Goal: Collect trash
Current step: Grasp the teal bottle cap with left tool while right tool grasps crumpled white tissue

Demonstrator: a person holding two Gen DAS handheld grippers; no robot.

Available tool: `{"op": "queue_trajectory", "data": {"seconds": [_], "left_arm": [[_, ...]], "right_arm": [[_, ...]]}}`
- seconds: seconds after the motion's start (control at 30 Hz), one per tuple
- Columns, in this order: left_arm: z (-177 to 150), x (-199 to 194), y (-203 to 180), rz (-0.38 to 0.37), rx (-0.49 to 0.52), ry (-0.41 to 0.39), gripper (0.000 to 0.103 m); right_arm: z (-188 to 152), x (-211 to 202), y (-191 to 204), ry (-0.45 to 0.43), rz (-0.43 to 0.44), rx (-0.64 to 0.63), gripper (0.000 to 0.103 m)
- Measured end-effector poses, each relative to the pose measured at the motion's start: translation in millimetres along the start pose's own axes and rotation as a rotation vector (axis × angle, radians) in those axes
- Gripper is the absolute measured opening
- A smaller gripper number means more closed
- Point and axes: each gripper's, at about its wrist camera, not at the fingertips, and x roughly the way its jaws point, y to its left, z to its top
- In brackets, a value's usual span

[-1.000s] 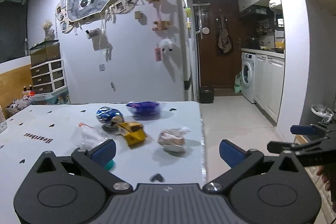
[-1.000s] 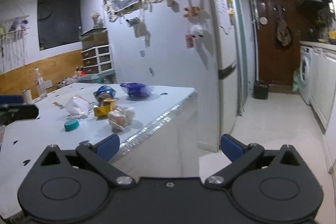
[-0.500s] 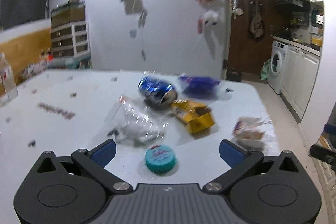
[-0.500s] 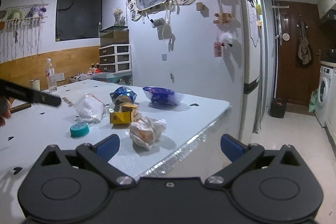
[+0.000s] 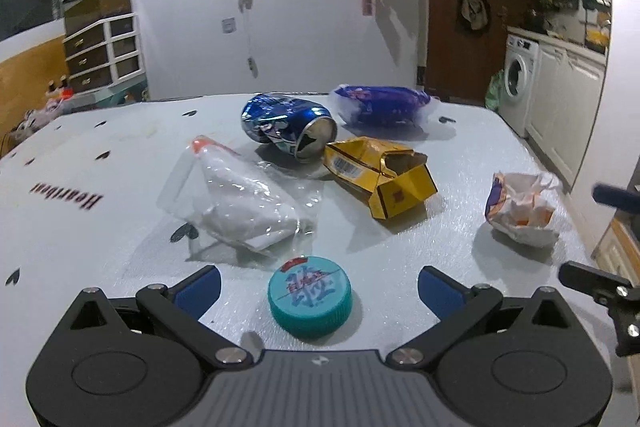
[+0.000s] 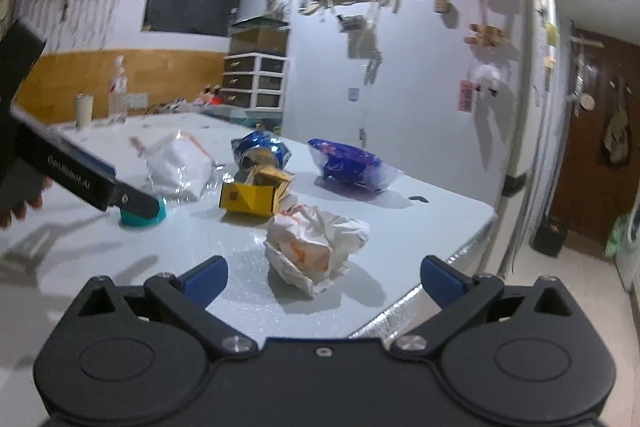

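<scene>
Trash lies on the white table [image 5: 88,235]: a teal bottle cap [image 5: 310,296], a clear plastic bag [image 5: 244,205], a crushed blue can [image 5: 288,125], a torn yellow carton [image 5: 380,179], a blue wrapper [image 5: 380,105] and a crumpled paper wrapper [image 5: 520,207]. My left gripper [image 5: 318,287] is open, with the cap between its fingers. My right gripper [image 6: 322,273] is open, with the crumpled paper wrapper [image 6: 316,247] just ahead between its fingers. The right wrist view also shows the cap [image 6: 142,217], partly hidden by the left gripper's finger.
The table's right edge [image 6: 448,267] drops to a tiled floor. A bottle [image 6: 118,91] and a cup [image 6: 84,111] stand at the table's far side. A drawer unit [image 6: 258,83] and a decorated wall lie behind.
Both grippers have moved in closer to the trash. The left one has come low over the table so the cap now sits between its fingers. The right one has closed in on the crumpled paper.
</scene>
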Motion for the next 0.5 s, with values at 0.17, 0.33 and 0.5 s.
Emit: {"op": "queue_trajectory", "data": {"seconds": [0.17, 0.33, 0.5], "left_arm": [[-4.4, 12.8, -8.7, -0.013, 0.062, 0.022, 0.102], [-7.0, 14.5, -8.7, -0.056, 0.052, 0.014, 0.096], [-8.3, 11.6, -8.0, -0.087, 0.034, 0.01, 0.085]], "right_arm": [[-2.1, 20.5, -6.0, 0.01, 0.05, -0.092, 0.103], [-0.3, 39.1, -18.5, 0.026, 0.092, -0.083, 0.103], [4.9, 54.4, -26.2, 0.006, 0.148, -0.076, 0.103]]}}
